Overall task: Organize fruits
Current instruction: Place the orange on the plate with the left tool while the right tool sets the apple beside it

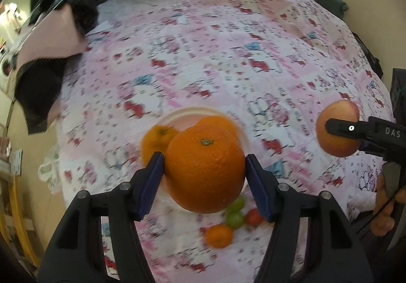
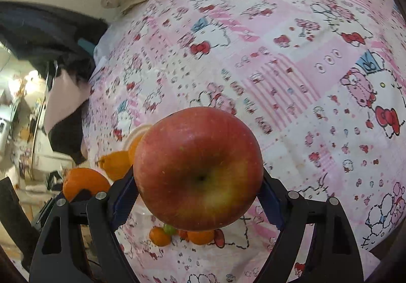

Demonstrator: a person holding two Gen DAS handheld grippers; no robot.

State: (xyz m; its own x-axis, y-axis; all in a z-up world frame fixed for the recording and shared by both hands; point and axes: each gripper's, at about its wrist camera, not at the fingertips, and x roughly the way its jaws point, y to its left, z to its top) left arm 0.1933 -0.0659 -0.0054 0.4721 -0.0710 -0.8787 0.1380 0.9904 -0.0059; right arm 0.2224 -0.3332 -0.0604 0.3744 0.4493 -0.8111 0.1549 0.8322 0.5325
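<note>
While the left claw [image 1: 204, 171] pinches an orange [image 1: 204, 169] above the plate [image 1: 177, 118] and the right claw [image 2: 199, 196] pinches an apple [image 2: 198, 169] beside it, two oranges already lie there; small fruits [image 1: 228, 222] wait nearby on the bed [image 1: 228, 54].

Both views are lit softly and evenly, with a warm indoor cast and no hard shadows. In the left wrist view the patterned bedsheet [image 1: 228, 59] is smeared by motion blur, while the held orange [image 1: 205, 169] stays sharp with small specular dots. The right wrist view is crisper; the apple [image 2: 198, 169] shows a dull sheen. Fisheye bending curves the bed, and dark vignetting rims each picture. A bright, washed-out room area sits at the left edge.
</note>
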